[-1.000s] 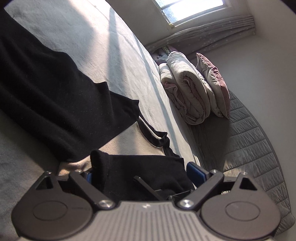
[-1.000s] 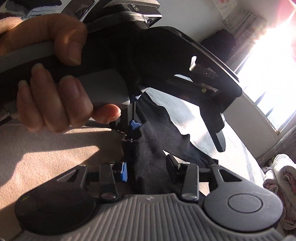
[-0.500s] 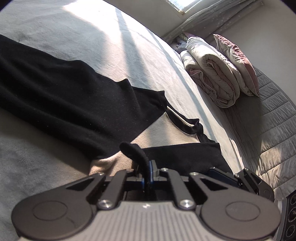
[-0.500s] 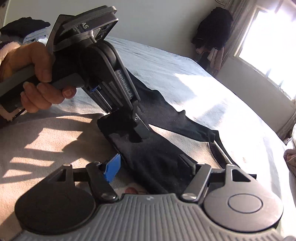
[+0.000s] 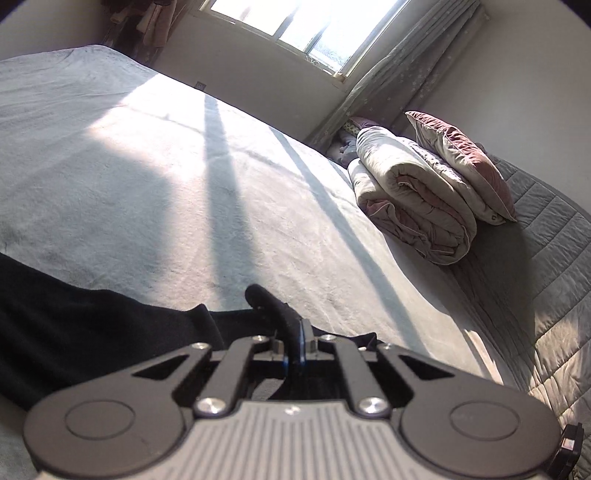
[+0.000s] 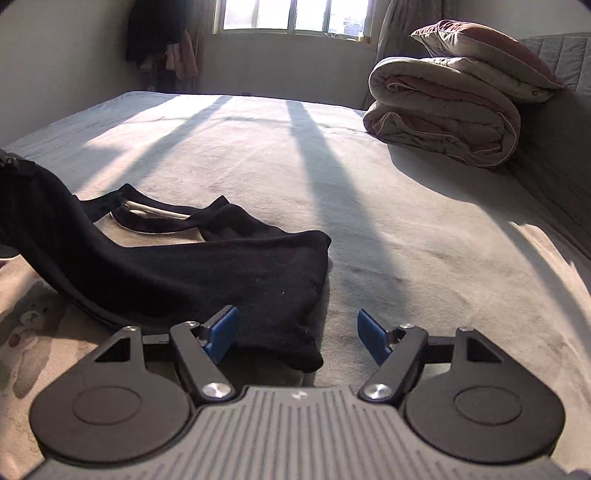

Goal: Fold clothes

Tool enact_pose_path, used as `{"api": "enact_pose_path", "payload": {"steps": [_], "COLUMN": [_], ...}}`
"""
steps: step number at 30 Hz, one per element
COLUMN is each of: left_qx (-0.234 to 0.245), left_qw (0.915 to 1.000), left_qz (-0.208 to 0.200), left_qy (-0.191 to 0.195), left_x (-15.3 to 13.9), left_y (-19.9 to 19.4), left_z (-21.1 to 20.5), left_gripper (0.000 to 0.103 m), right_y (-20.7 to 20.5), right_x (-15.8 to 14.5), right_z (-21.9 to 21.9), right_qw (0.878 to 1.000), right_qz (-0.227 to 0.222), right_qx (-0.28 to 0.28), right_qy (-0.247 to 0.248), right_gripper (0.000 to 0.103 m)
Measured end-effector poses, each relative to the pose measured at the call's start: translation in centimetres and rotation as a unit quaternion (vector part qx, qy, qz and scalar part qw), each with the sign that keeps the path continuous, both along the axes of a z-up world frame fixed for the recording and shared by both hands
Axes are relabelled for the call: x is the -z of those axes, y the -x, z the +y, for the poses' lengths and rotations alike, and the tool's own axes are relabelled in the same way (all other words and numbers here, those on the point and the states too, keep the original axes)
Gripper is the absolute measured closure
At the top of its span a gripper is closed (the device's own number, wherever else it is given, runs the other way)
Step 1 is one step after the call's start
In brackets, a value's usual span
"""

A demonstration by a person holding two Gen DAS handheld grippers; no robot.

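Observation:
A black garment (image 6: 207, 266) lies on the bed, one end raised at the far left of the right wrist view. My left gripper (image 5: 295, 341) is shut on a fold of the black garment (image 5: 92, 325), which sticks up between its blue pads. My right gripper (image 6: 297, 334) is open and empty, its blue pads (image 6: 221, 330) low over the bed, with a corner of the garment lying between the fingers near the left pad.
The grey bedspread (image 6: 369, 184) stretches ahead in sun and shadow. A rolled quilt (image 6: 443, 114) and a pillow (image 6: 487, 48) sit at the far right by the padded headboard (image 5: 546, 266). A window (image 6: 291, 14) and hanging clothes (image 6: 162, 37) are beyond.
My left gripper closed on the garment fold and lifted and moved away with it. My right gripper released the garment, opened, and drew back, now level over the bed.

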State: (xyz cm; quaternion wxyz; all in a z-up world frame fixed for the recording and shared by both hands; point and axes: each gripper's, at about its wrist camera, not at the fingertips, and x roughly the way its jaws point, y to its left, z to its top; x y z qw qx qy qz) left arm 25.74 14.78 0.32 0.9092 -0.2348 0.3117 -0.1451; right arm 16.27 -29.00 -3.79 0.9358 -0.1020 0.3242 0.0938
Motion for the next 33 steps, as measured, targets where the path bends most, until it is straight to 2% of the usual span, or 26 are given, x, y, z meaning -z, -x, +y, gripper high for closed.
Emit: {"api": "enact_pose_path", "payload": {"steps": [4, 8, 11, 13, 14, 15, 17, 19, 22, 24, 26, 28, 30, 33], "left_qx": [-0.028, -0.073, -0.073, -0.064, -0.063, -0.065, -0.063, -0.058, -0.047, -0.051, -0.055, -0.061, -0.059, -0.056], "left_qw": [0.9995, 0.995, 0.9937, 0.9941, 0.9941, 0.9942, 0.9947, 0.9933, 0.9919, 0.9904, 0.9915, 0.9925, 0.992, 0.992], "left_qz": [0.009, 0.064, 0.084, 0.087, 0.088, 0.084, 0.056, 0.061, 0.067, 0.074, 0.071, 0.066, 0.067, 0.066], "left_qy": [-0.015, -0.026, -0.019, -0.014, -0.004, 0.011, 0.059, 0.08, 0.097, 0.105, 0.095, 0.084, 0.089, 0.092], "left_x": [1.3, 4.8, 6.1, 6.5, 6.9, 7.2, 8.2, 8.7, 8.6, 8.5, 8.0, 7.8, 8.0, 8.1], "left_y": [-0.7, -1.7, -1.6, -1.3, -1.1, -1.0, -0.4, -0.9, -1.1, -1.0, -0.8, -0.6, -0.7, -0.8], "left_z": [-0.2, 0.5, 1.0, 1.2, 1.5, 1.8, 2.5, 2.9, 3.6, 4.0, 4.1, 4.2, 4.3, 4.4], "left_gripper": [0.098, 0.098, 0.098, 0.096, 0.089, 0.087, 0.076, 0.076, 0.076, 0.076, 0.076, 0.076, 0.078, 0.079], "right_y": [0.0, 0.4, 0.9, 1.1, 1.1, 1.0, 0.4, -0.5, -2.2, -3.3, -5.0, -6.8, -8.3, -10.2], "right_x": [1.6, 1.5, 0.8, -0.2, -0.7, -1.0, -1.3, -1.2, -1.5, -2.0, -2.5, -2.1, -1.0, 1.3], "right_z": [0.8, 0.0, -0.4, -1.0, -1.6, -2.2, -3.1, -3.5, -3.6, -3.6, -4.1, -4.4, -4.5, -4.8], "right_qw": [0.998, 0.998, 0.998, 0.999, 0.999, 0.999, 0.996, 0.992, 0.982, 0.978, 0.972, 0.971, 0.971, 0.965], "right_qz": [0.015, -0.01, -0.012, -0.027, -0.037, -0.044, -0.053, -0.051, -0.028, -0.02, -0.004, 0.018, 0.031, 0.048], "right_qx": [-0.027, -0.007, -0.005, 0.007, 0.013, 0.021, 0.041, 0.076, 0.124, 0.115, 0.1, 0.089, 0.087, 0.088], "right_qy": [0.047, 0.059, 0.059, 0.033, 0.005, -0.022, -0.063, -0.092, -0.141, -0.175, -0.212, -0.222, -0.222, -0.244], "right_gripper": [0.026, 0.026, 0.026, 0.026, 0.026, 0.026, 0.026, 0.026, 0.032, 0.032, 0.032, 0.032, 0.034, 0.047]}}
